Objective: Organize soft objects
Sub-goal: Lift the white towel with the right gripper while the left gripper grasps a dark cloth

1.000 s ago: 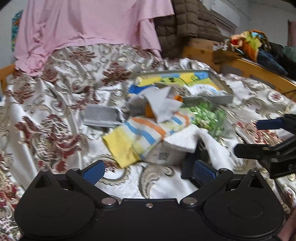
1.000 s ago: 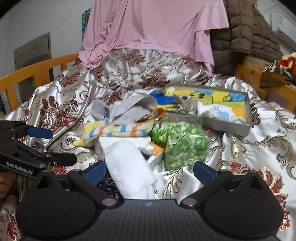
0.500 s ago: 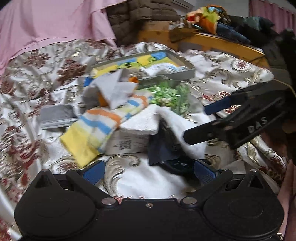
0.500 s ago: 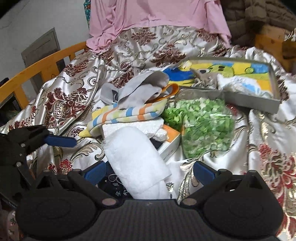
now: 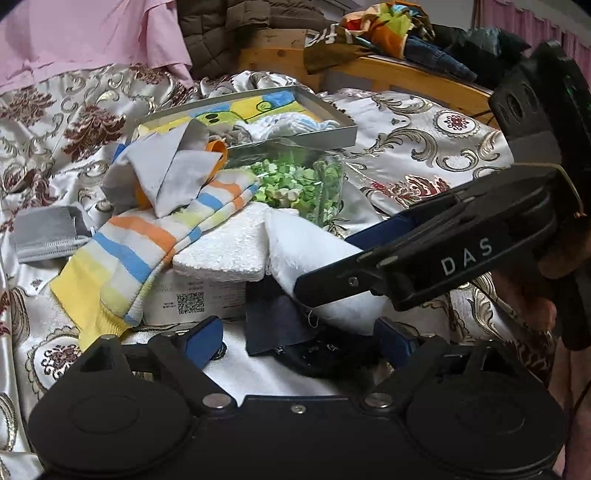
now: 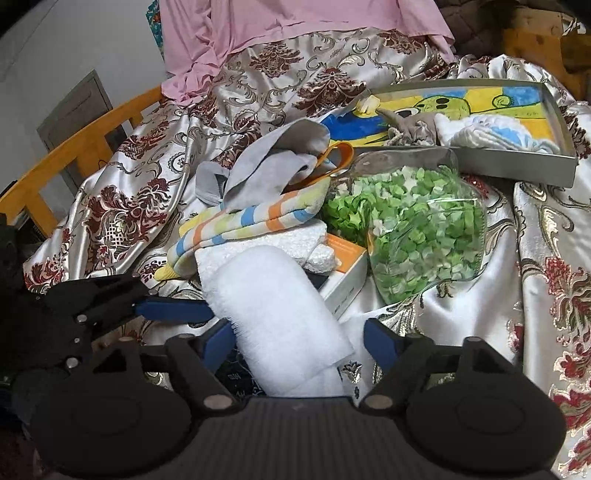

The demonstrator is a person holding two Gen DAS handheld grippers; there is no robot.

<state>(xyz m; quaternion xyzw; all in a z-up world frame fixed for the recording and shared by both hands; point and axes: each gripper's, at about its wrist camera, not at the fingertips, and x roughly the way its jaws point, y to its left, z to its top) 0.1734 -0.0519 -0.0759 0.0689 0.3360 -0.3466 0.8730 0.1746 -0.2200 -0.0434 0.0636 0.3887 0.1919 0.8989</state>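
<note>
A pile of soft things lies on the patterned bedspread. In it are a striped sock (image 5: 147,254), a grey cloth (image 5: 173,173), a white towel (image 6: 280,306) and a dark navy cloth (image 5: 277,325). My right gripper (image 6: 301,345) straddles the near end of the white towel. Its jaws are closing, and the right pad is still clear of the towel. My left gripper (image 5: 300,341) is low over the navy cloth, its jaws closing with the pads apart from the cloth. In the left wrist view the right gripper (image 5: 325,266) reaches in from the right over the towel.
A clear bag of green paper bits (image 6: 417,229) leans by a white box (image 5: 192,295). Behind stands a grey tray (image 6: 517,166) with cloths inside. A grey folded cloth (image 5: 48,232) lies at the left. Wooden bed rails (image 6: 74,147) and hanging pink fabric (image 6: 295,18) bound the bed.
Both grippers have come down and closer to the pile. Their jaws have narrowed. The right gripper has slid in over the white towel in the left wrist view.
</note>
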